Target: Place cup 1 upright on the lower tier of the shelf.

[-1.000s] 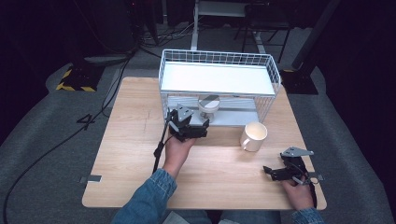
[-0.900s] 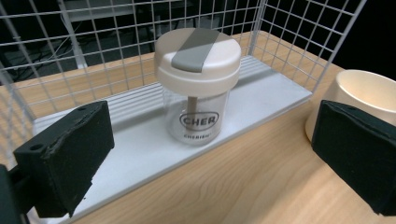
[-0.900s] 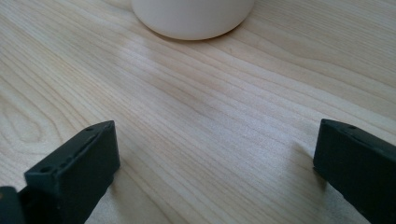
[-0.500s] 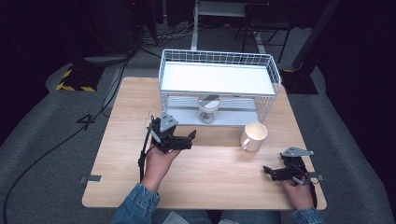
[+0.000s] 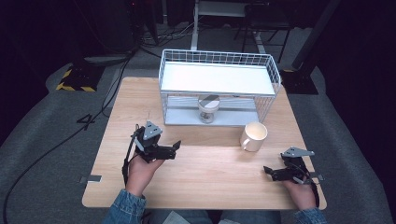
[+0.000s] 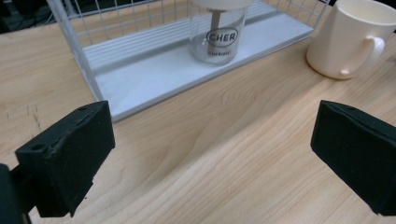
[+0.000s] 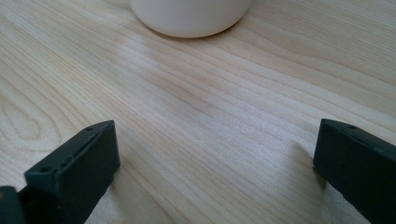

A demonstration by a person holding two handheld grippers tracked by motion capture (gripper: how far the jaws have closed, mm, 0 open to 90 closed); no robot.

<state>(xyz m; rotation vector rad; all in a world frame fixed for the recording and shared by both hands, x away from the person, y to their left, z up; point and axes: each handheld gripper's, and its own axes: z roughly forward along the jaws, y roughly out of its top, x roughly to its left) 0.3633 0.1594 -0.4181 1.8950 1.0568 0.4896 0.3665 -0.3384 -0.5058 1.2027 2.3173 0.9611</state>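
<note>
Both tongs, left (image 5: 176, 145) and right (image 5: 267, 171), gape empty near the tabletop's (image 5: 205, 177) front edge. Jar (image 5: 208, 108) stands shelved on the wire rack (image 5: 219, 79); the mug (image 5: 253, 136) likely follows, needing the right tongs to reach forward.

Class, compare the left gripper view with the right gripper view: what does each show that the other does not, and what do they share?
Left gripper view alone: the white wire rack, with a glass jar printed CHER standing on its lower shelf, and the mug's handle. Right gripper view alone: a close look at the mug's rounded base where it meets the table. Shared: the cream mug, the light wooden table, and a pair of black jaws standing wide apart with nothing between them, on the left gripper and the right gripper.
</note>
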